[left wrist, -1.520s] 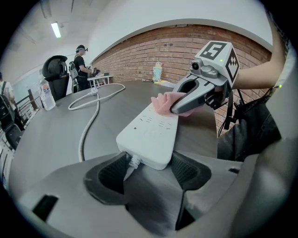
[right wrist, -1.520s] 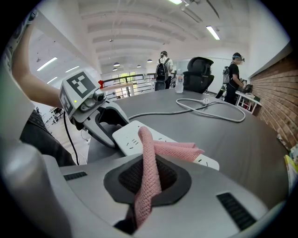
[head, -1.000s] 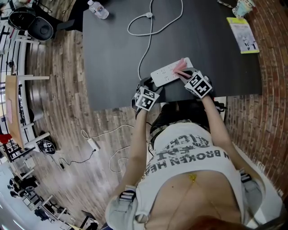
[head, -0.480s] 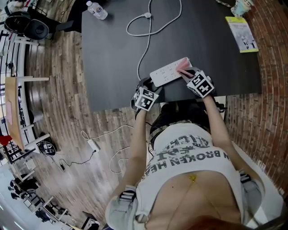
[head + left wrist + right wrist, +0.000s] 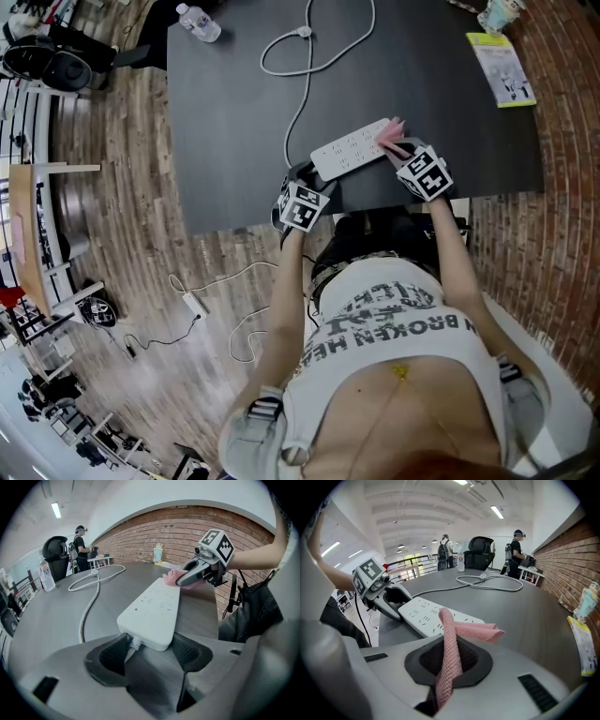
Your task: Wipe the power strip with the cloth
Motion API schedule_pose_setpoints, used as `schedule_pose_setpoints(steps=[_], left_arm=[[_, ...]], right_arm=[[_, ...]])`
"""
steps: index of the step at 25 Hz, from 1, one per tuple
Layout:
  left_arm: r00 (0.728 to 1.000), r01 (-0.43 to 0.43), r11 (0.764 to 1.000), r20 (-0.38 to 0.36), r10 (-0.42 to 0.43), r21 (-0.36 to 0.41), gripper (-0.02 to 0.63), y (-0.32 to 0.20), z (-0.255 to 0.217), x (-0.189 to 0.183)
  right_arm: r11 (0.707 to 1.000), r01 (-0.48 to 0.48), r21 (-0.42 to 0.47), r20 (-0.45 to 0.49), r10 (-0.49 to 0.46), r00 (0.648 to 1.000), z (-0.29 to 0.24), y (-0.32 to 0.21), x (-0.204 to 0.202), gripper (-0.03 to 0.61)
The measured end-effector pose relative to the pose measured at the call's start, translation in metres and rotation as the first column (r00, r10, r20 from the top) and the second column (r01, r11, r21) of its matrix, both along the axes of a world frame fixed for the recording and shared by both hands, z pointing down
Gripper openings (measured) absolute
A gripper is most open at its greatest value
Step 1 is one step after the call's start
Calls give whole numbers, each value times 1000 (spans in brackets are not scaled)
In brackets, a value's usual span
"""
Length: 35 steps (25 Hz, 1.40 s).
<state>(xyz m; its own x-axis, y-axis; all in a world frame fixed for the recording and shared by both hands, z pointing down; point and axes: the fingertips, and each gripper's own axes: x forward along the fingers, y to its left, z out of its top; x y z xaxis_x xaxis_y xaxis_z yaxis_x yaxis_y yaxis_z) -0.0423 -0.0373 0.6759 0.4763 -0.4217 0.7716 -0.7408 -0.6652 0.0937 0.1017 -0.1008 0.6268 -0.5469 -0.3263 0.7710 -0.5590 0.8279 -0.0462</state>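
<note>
A white power strip (image 5: 349, 150) lies slantwise near the front edge of the black table (image 5: 234, 122). Its white cable (image 5: 302, 103) runs away across the table. My left gripper (image 5: 307, 186) is shut on the strip's cable end; in the left gripper view the strip (image 5: 152, 609) sits wedged between the two dark pads (image 5: 190, 651). My right gripper (image 5: 405, 155) is shut on a pink cloth (image 5: 390, 134), which rests over the strip's far end. In the right gripper view the cloth (image 5: 452, 637) rises folded from the jaws, its tip draped on the strip (image 5: 424, 613).
On the table stand a water bottle (image 5: 199, 21) at the far left, and a booklet (image 5: 504, 70) and a cup (image 5: 502, 14) at the far right. The cable loops (image 5: 314, 42) behind the strip. Another cord and strip (image 5: 192, 300) lie on the wooden floor. People stand far off.
My right gripper has slid the pink cloth a little to the right along the strip, towards its far end. The left gripper and the strip have stayed put.
</note>
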Motion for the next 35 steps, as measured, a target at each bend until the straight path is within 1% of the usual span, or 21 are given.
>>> schedule_pose_setpoints(steps=[3, 8, 12, 18, 22, 25, 29, 35], left_arm=[[1000, -1, 1000, 2, 1, -11, 282, 2, -10, 1], [1000, 0, 1000, -1, 0, 2, 282, 1, 3, 0], [1000, 0, 1000, -2, 0, -5, 282, 1, -2, 1], [1000, -3, 1000, -10, 3, 12, 282, -2, 3, 1], [1000, -7, 1000, -11, 8, 18, 282, -1, 1, 1], [1000, -4, 1000, -13, 4, 15, 282, 0, 0, 1], [1000, -1, 1000, -13, 1, 15, 282, -1, -1, 0], [1000, 3, 1000, -13, -2, 28, 282, -2, 0, 2]], right_arm=[[1000, -21, 0, -2, 21, 1000, -1, -1, 6, 17], [999, -51, 0, -2, 51, 999, 2, -4, 15, 17], [997, -76, 5, -8, 76, 997, 2, -7, 22, 15], [995, -98, -2, -8, 98, 995, 2, -10, 26, 17], [992, -127, 18, -25, 127, 992, 0, -10, 31, 17], [992, -123, 22, -31, 124, 992, 1, -10, 31, 17], [994, -113, -5, -30, 113, 993, 1, -11, 30, 17], [997, -70, -21, -57, 68, 996, 2, -11, 30, 17]])
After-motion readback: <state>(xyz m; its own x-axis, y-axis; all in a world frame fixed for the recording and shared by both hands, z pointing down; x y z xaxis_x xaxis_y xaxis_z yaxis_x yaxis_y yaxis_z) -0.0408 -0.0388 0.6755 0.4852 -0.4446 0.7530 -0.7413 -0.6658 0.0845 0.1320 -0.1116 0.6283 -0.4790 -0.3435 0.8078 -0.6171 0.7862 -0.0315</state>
